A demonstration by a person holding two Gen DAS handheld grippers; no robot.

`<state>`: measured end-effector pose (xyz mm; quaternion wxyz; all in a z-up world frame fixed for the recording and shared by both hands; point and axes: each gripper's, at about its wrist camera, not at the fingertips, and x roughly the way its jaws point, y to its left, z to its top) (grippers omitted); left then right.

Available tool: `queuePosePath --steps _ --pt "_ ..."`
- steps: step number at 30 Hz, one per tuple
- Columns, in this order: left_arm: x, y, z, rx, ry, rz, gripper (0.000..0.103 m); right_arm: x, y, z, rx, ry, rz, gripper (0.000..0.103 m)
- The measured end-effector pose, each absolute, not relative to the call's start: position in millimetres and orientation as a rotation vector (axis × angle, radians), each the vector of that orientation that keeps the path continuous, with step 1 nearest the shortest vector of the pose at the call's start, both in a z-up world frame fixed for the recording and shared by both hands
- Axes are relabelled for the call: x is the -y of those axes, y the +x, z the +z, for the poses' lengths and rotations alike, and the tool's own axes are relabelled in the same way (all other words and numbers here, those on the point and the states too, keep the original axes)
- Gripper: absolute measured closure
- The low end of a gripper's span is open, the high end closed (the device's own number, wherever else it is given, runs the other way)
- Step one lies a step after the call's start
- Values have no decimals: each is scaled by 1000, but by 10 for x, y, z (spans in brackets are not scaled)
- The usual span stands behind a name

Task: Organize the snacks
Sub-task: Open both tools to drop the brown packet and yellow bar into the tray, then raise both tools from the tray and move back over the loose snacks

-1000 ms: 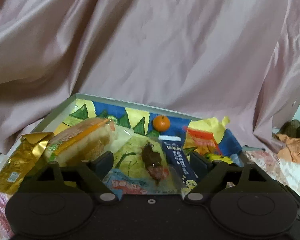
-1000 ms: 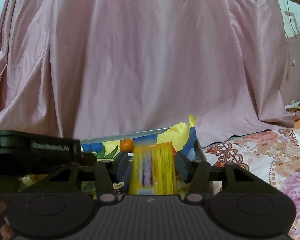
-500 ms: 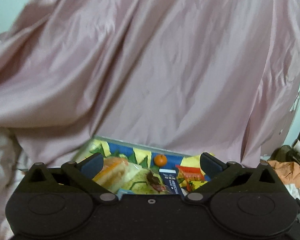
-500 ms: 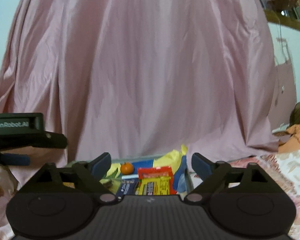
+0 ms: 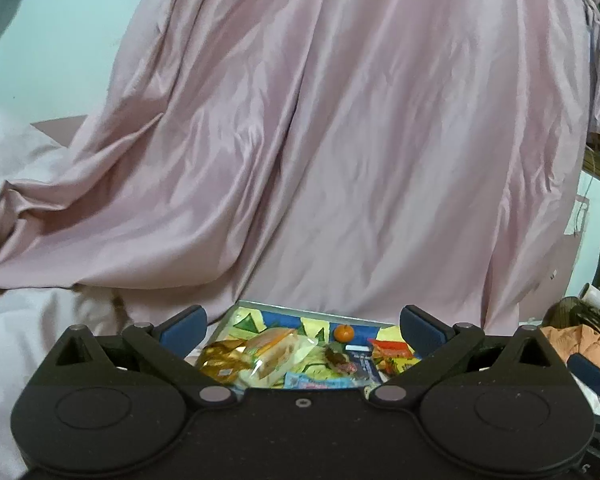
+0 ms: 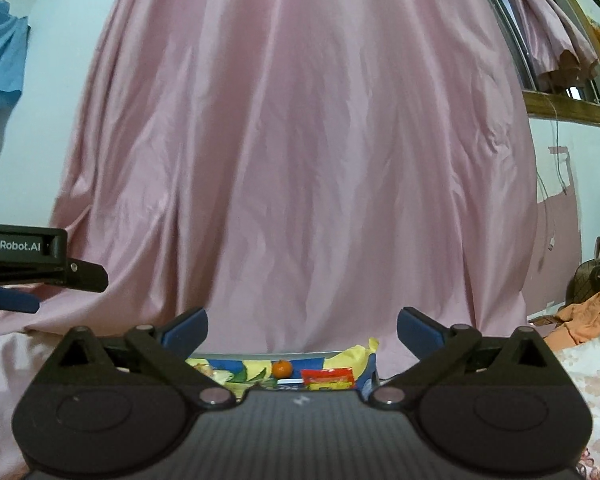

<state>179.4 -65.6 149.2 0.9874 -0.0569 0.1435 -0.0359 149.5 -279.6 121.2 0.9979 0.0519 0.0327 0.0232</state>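
Snacks (image 5: 284, 354) are seen lying in a colourful tray (image 5: 300, 312) before a pink curtain (image 5: 340, 160). The jaws of the left gripper (image 5: 302, 326) and right gripper (image 6: 302, 326) have just been opening and are spread wide, with nothing held between them.

Pink satin drape (image 5: 340, 140) (heavily creased), pale wall (image 5: 60, 40), wooden window frame (image 6: 572, 108)

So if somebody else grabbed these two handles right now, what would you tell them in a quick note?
Left gripper: jaws wide open, nothing between them, just finished opening.
Right gripper: the same, jaws have just been opening, empty.
Snacks lie in the colourful tray: gold packet on its left edge, bread pack, small orange at the back, dark blue carton, red-and-yellow packet on the right.
Done: everything visible is in the tray.
Left: whether more snacks wait elsewhere cannot be told.
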Motion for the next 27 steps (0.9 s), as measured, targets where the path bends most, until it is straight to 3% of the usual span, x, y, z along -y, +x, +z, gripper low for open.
queuePosePath --steps 13,27 --pt "443 1134 1333 -304 -54 -61 1 2617 802 1292 -29 23 100 0" --pt "90 845 870 -408 -34 -42 1 2395 487 1068 -137 -68 130 0"
